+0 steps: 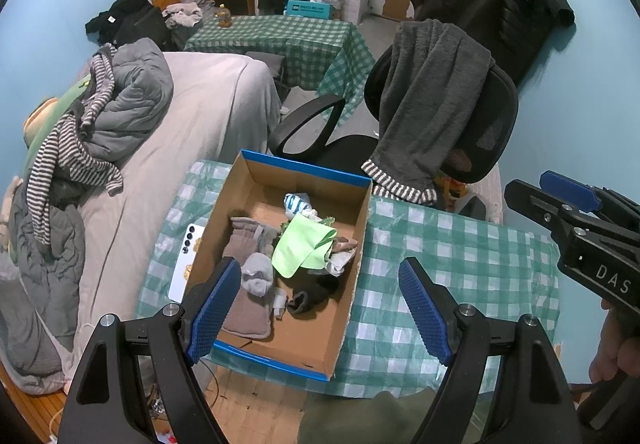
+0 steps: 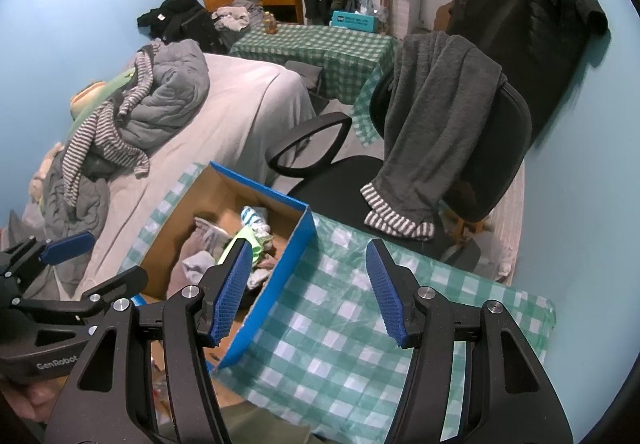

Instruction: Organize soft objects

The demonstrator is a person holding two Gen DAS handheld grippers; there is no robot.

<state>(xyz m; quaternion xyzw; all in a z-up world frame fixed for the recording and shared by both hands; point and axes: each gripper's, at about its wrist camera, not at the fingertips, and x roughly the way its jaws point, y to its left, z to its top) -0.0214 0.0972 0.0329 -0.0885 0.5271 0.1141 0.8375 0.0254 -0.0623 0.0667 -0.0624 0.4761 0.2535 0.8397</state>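
Note:
An open cardboard box with blue edges stands on the green checked tablecloth. Inside it lie a light green cloth, grey socks, a taupe cloth, a dark sock and a blue-white striped piece. My left gripper hovers open above the box's near end with nothing between its blue pads. My right gripper hangs open over the box's right wall and the tablecloth, empty. Each gripper shows at the edge of the other's view.
A white phone lies on the tablecloth left of the box. A black office chair with a grey fleece draped on it stands behind the table. A bed with bedding and striped clothes lies to the left.

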